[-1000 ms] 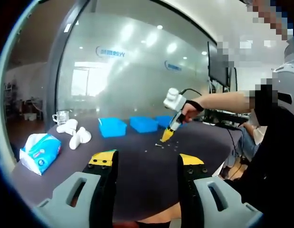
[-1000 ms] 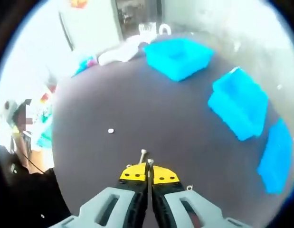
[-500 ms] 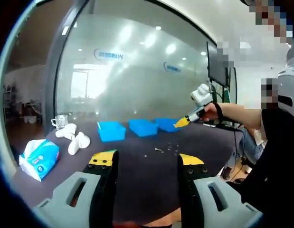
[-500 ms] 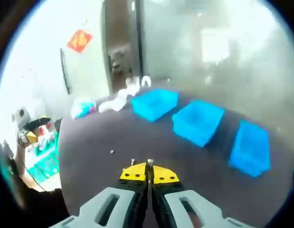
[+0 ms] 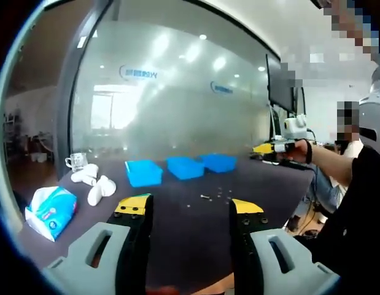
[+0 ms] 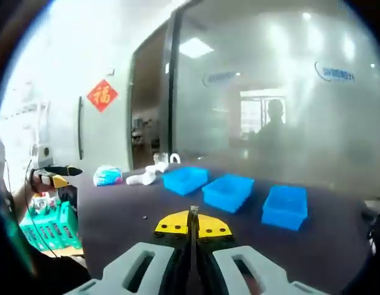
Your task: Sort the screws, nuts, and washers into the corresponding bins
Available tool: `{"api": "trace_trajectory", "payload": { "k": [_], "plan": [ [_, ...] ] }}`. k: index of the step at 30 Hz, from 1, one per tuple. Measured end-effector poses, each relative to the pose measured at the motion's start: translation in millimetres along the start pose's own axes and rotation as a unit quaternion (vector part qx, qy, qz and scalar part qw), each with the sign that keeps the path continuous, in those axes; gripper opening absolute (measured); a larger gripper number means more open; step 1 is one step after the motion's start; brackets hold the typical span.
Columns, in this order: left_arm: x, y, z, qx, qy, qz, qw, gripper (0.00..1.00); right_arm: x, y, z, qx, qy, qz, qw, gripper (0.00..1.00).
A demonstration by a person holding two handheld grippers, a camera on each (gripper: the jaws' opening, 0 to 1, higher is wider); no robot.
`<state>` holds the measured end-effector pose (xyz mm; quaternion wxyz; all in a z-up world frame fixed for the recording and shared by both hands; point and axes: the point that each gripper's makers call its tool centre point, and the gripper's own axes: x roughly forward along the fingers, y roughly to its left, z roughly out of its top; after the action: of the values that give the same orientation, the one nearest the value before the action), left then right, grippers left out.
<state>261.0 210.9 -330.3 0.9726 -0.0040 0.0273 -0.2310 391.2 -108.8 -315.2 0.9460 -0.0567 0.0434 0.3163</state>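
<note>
Right gripper (image 6: 193, 216) first: jaws pinched fully together, and a thin metal stem, which I take for a screw (image 6: 193, 212), stands up between the yellow tips. It is small, so I go by its shape only. In the left gripper view I see that same tool (image 5: 261, 148) held out level in my hand (image 5: 295, 152), raised well above the dark table (image 5: 177, 215) and off to one side of the bins.

Left gripper (image 5: 186, 208): jaws spread wide, nothing between them, waiting low over the near edge of the table.

Beyond the right tips, three blue bins sit in a row on the table: the near-left bin (image 6: 185, 179), the middle bin (image 6: 228, 191) and the far-right bin (image 6: 285, 206). I cannot see what any of them holds from here. A few loose bits of hardware (image 5: 215, 194) lie on the table in front of the bins, so sorting is far from finished.

I judge this to be the carry step: one piece gripped, lifted, not yet delivered. Next I need to bring the right tool down over whichever bin takes screws, get the tips inside its rim, then let the jaws part. The piece is tiny, so releasing from high up risks a bounce out.

Off to the left are a tissue pack (image 5: 50, 204) and some white objects (image 5: 94, 180), out of the way.
</note>
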Motion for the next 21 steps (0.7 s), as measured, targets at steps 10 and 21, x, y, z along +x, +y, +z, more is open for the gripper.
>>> {"api": "trace_trajectory", "payload": {
  "k": [10,21],
  "plan": [
    [4,-2.0,2.8,0.005,0.002,0.002,1.0000,0.49,-37,-21,-6.0,-0.006,-0.044,-0.077,0.9960,0.00],
    [5,-4.2,4.8,0.005,0.000,0.003,1.0000,0.49,-41,-59,-0.1,0.007,-0.067,-0.131,0.9891,0.00]
  ]
}}
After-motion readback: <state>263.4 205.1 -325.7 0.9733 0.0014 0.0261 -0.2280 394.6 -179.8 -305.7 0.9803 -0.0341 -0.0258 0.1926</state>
